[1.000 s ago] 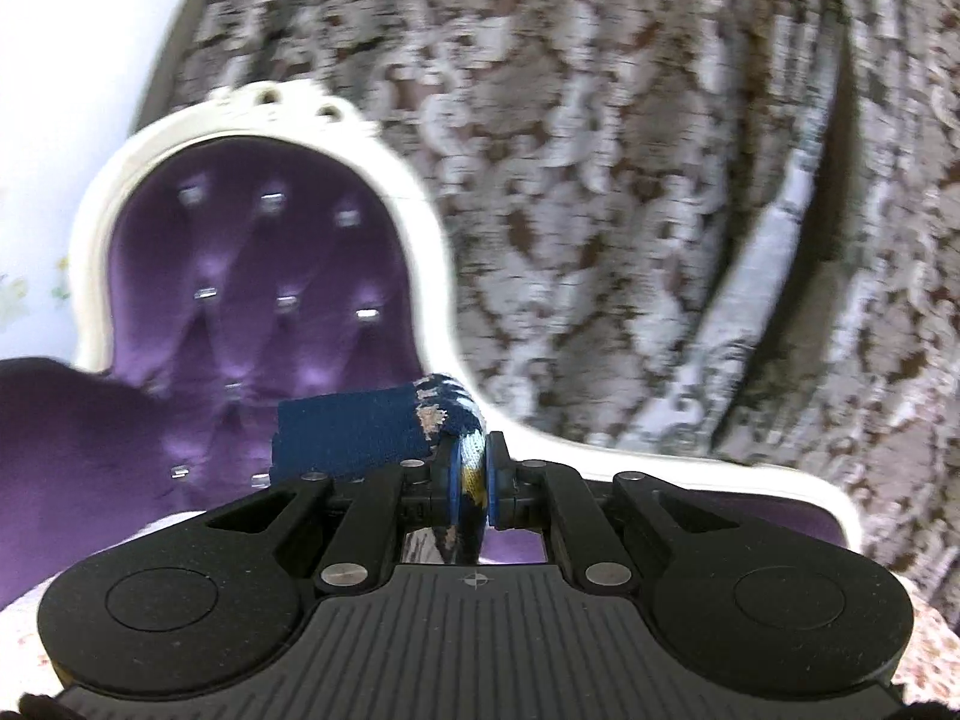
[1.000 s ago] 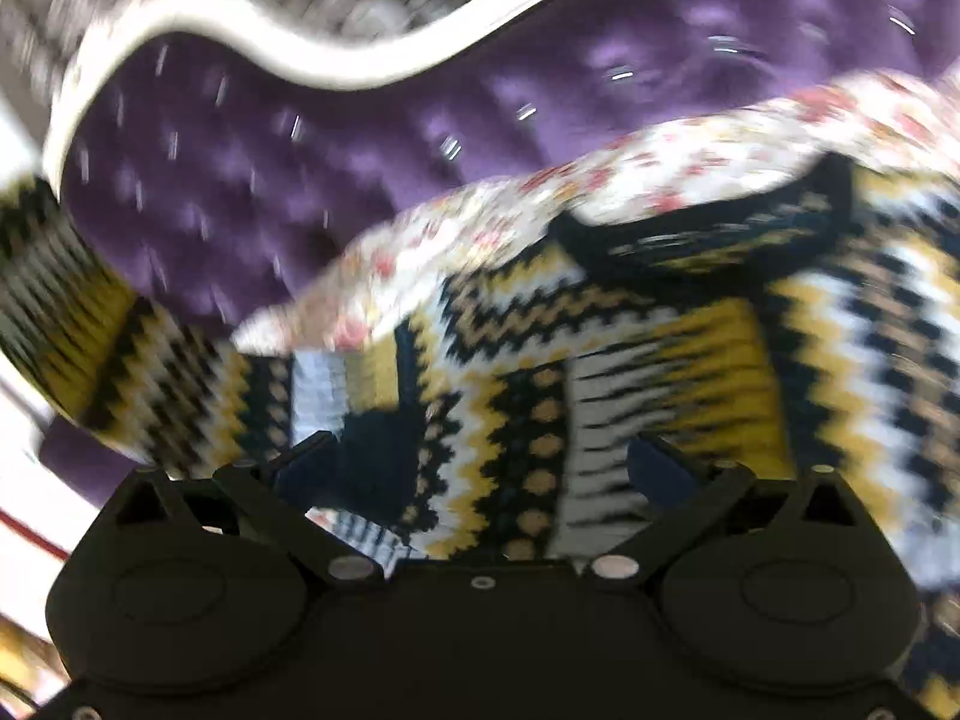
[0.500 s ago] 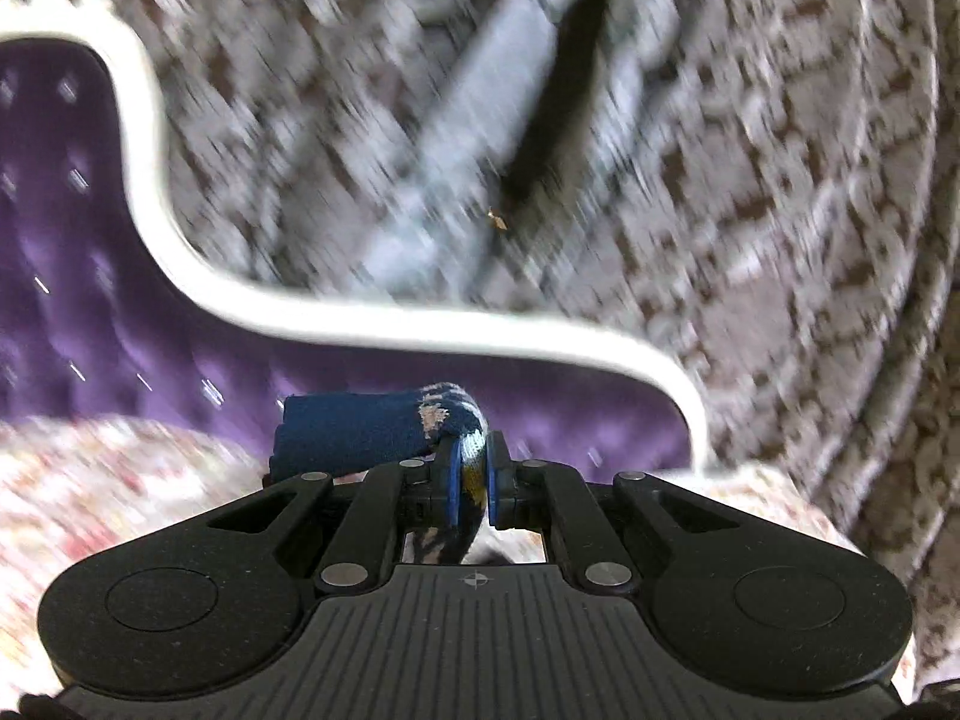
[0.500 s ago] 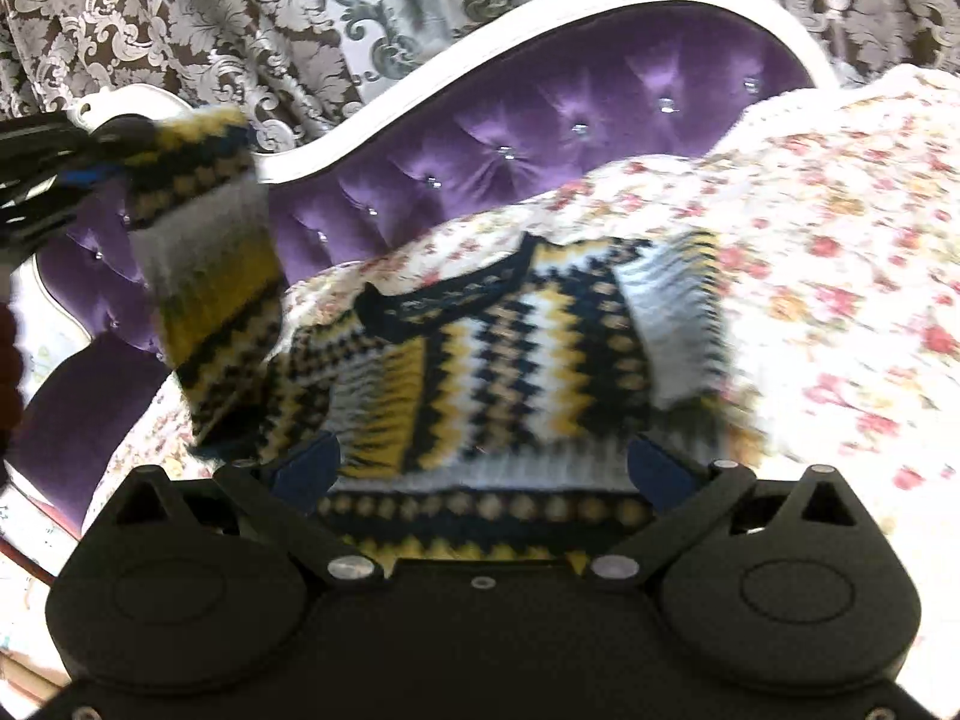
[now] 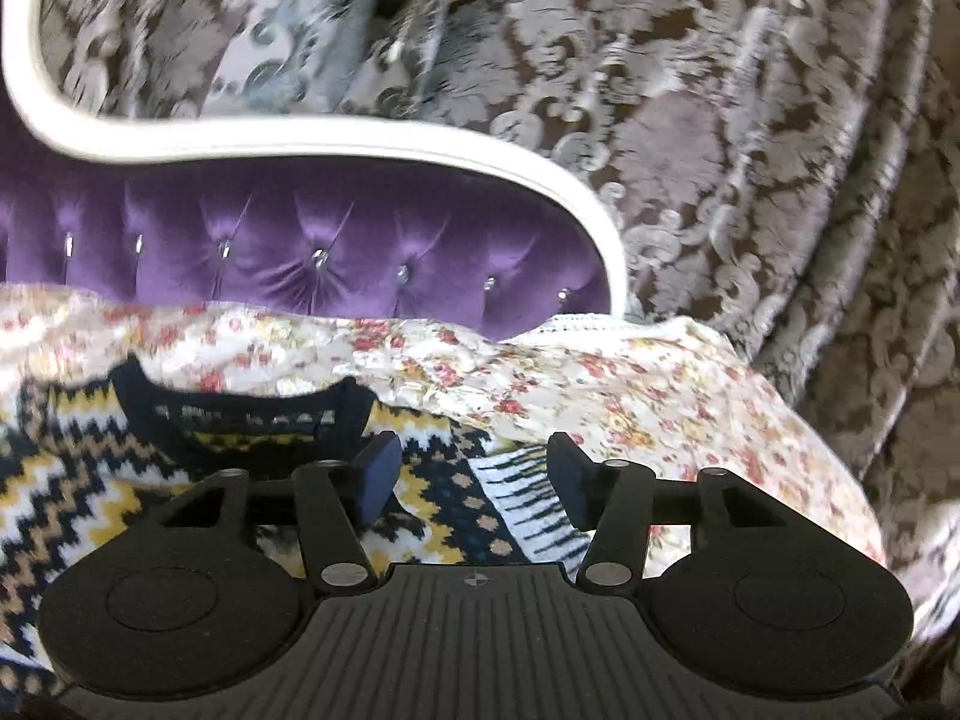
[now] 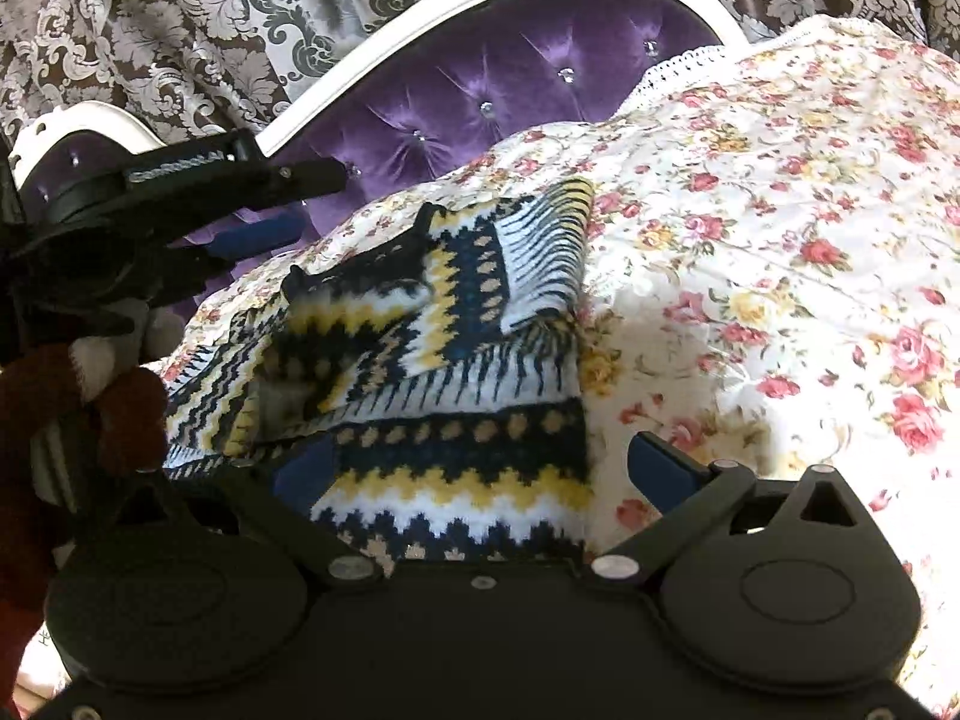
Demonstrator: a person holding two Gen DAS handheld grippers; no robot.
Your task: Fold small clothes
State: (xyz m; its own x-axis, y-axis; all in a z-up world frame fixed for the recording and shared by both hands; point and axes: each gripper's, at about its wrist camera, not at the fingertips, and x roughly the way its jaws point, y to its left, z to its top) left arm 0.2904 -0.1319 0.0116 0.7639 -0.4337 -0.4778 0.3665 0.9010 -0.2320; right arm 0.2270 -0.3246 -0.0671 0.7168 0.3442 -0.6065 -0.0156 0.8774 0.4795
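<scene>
A small knitted sweater [image 6: 456, 360] with navy, yellow and white zigzag bands lies on a floral bedspread [image 6: 780, 210]. Both sleeves are folded over its body. In the left wrist view the sweater [image 5: 90, 480] shows its navy neckline, and my left gripper [image 5: 474, 480] is open and empty just above the folded sleeve. My right gripper [image 6: 486, 474] is open and empty over the sweater's hem. The left gripper also shows in the right wrist view [image 6: 228, 204], at the left above the sweater.
A purple tufted headboard [image 5: 336, 252] with a white frame stands behind the bed. Patterned grey-brown curtains [image 5: 720, 120] hang behind it. The bedspread runs to the right of the sweater. A hand in a dark red sleeve [image 6: 72, 408] holds the left gripper.
My left gripper carried the sleeve over the sweater's body, opened and let it go. The right gripper stayed open and pulled back towards the hem.
</scene>
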